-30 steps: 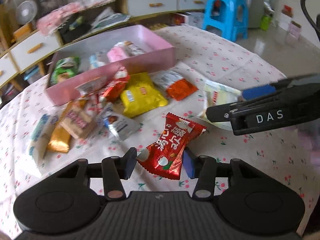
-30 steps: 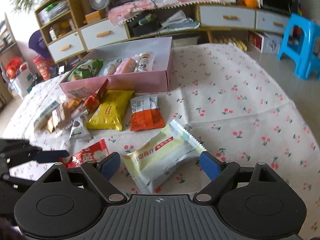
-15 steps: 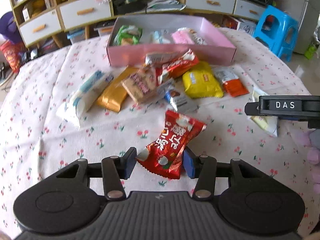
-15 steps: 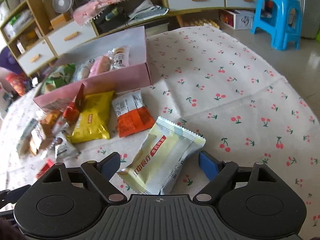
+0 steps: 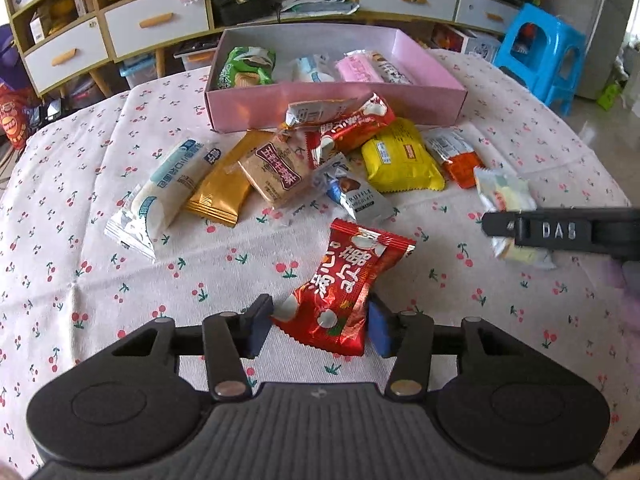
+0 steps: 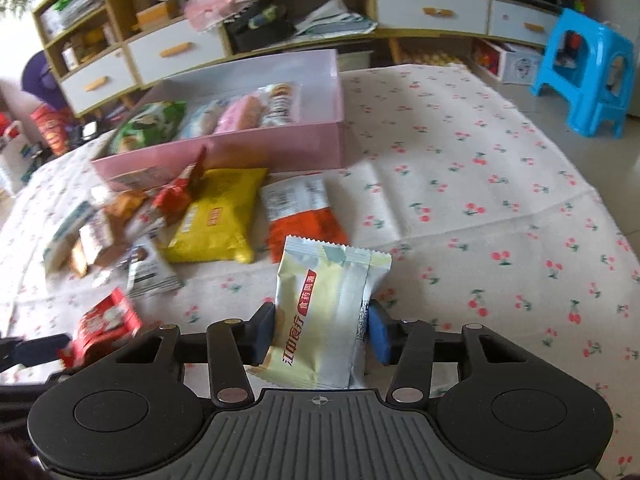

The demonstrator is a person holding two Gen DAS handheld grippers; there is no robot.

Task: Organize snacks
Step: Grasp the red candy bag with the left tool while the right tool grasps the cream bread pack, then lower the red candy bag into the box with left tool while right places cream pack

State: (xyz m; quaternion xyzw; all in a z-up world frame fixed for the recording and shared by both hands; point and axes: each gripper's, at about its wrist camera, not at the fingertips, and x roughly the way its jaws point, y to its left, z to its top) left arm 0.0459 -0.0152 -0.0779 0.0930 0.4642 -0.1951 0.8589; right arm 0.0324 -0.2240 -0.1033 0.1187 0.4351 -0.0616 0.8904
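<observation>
My left gripper [image 5: 318,328] is shut on a red snack packet [image 5: 344,284], which it holds just above the cherry-print cloth. The red packet [image 6: 106,322] also shows at the lower left of the right wrist view. My right gripper [image 6: 320,330] has its jaws closing on a pale yellow packet [image 6: 324,304]; both pads press its sides and it stands tilted up between them. In the left wrist view that pale packet [image 5: 500,192] sits at the right under the right gripper's black finger [image 5: 560,232]. The pink box [image 5: 332,108] at the back holds several snacks.
Loose snacks lie in front of the box: a yellow packet [image 5: 400,158], an orange-and-white one [image 5: 456,156], a gold one [image 5: 220,184], a white-and-blue one [image 5: 168,184]. A blue stool [image 6: 584,56] and low drawers [image 6: 432,12] stand beyond the table.
The right jaws have closed onto the pale yellow packet, which turned from lying slanted to standing between the pads. The left gripper rolled level and still holds the red packet.
</observation>
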